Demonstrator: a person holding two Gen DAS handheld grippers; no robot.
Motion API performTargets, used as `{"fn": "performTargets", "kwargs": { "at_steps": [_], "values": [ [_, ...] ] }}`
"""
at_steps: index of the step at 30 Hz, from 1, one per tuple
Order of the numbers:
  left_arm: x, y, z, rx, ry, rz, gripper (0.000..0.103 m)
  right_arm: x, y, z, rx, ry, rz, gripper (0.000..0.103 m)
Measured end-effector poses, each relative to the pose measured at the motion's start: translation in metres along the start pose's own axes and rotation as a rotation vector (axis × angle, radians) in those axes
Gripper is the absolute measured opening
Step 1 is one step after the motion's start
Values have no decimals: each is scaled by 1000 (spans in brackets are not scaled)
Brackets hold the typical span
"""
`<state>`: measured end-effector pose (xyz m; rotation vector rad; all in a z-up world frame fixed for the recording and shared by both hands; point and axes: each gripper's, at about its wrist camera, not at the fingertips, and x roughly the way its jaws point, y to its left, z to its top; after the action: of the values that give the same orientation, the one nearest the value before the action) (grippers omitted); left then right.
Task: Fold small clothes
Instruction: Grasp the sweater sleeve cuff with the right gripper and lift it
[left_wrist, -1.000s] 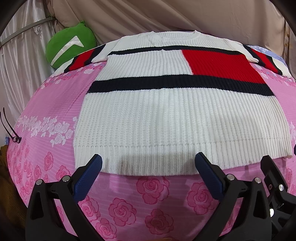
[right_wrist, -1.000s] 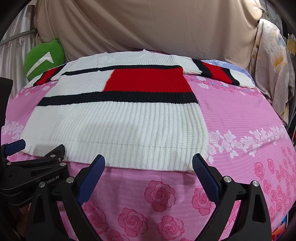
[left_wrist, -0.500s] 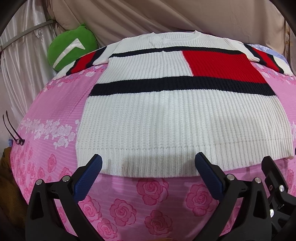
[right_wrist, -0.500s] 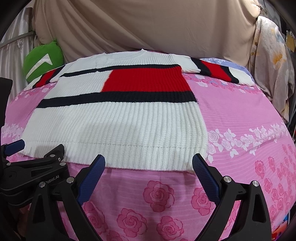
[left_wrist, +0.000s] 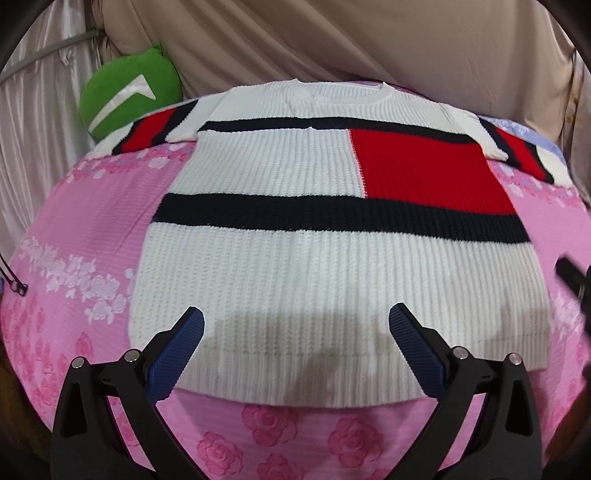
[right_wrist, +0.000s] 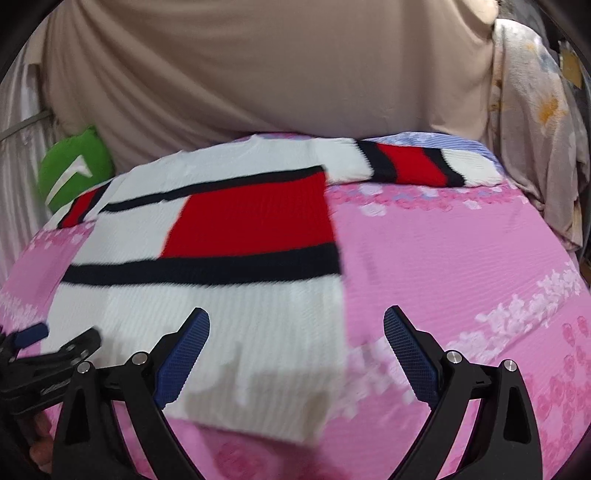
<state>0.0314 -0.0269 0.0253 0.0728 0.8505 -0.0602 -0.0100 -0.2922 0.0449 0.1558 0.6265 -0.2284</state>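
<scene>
A white knit sweater (left_wrist: 332, 280) with a red block and dark navy stripes lies flat, front up, on the pink bed, sleeves spread to both sides. My left gripper (left_wrist: 295, 332) is open and empty, hovering over the sweater's bottom hem, left of its middle. My right gripper (right_wrist: 295, 332) is open and empty over the sweater's (right_wrist: 229, 295) lower right corner, with the right side edge between its fingers. The right wrist view is blurred. The left gripper also shows in the right wrist view (right_wrist: 33, 343) at the far left.
The pink rose-print bedsheet (left_wrist: 74, 266) covers the bed. A green cushion (left_wrist: 129, 96) sits at the back left. A beige curtain (right_wrist: 258, 74) hangs behind, and a floral cloth (right_wrist: 539, 129) hangs at the right.
Both grippers have moved forward over the sweater's hem. The right gripper has also swung to the right, toward the sweater's right edge; its view is now motion-blurred.
</scene>
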Motion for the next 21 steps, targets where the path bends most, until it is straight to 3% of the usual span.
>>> {"fn": "performTargets", "kwargs": {
  "at_steps": [4, 7, 11, 18, 21],
  "values": [
    [9, -10, 3, 40, 62, -26, 94, 39, -76, 50, 96, -38, -121, 94],
    [8, -20, -3, 58, 99, -67, 95, 79, -136, 84, 190, -27, -158, 94],
    [3, -24, -11, 63, 89, -34, 95, 131, -207, 121, 317, -13, -229, 94],
    [10, -10, -12, 54, 110, 39, 98, 204, -275, 157, 440, 45, -278, 94],
    [17, -8, -10, 79, 126, 61, 98, 228, -297, 162, 516, 79, -261, 94]
  ]
}}
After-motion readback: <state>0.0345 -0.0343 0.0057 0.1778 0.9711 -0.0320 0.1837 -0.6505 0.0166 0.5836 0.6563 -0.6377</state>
